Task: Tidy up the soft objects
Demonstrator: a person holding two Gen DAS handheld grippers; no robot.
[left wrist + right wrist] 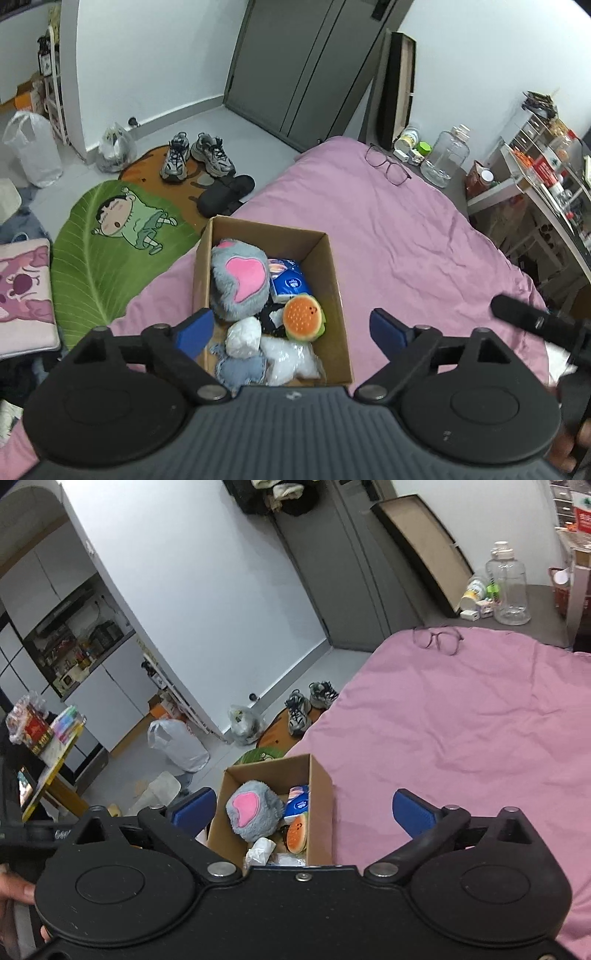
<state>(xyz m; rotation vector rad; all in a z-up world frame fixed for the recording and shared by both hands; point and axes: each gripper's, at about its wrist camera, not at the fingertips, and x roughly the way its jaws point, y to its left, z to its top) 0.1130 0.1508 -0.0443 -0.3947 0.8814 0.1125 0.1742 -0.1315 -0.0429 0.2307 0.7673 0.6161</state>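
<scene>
My left gripper (291, 332) sits nearest the lens, its blue pads spread wide with nothing between them; it hangs over the near end of the cardboard box (207, 266). My right gripper (304, 812) is just as wide open and empty, above the same box. The box rests near the left edge of the pink bedspread (388, 240), close to the drop to the floor.

Inside, the grey plush with the pink patch (240, 280) fills the far left, the blue tissue pack (290, 282) lies beside it, the burger plush (303, 317) sits against the right wall, and a white wrapped bundle (243, 338), a pale blue soft toy (240, 367) and a clear bag of white stuffing (288, 358) crowd the near end. I judge the sorting nearly finished.

My worry is the box's place: a nudge from either gripper could push it off the bed's edge onto the leaf rug (96, 258). The grey plush rides high and could tumble out. The glasses (388, 166) on the far end of the bedspread could get swept.
</scene>
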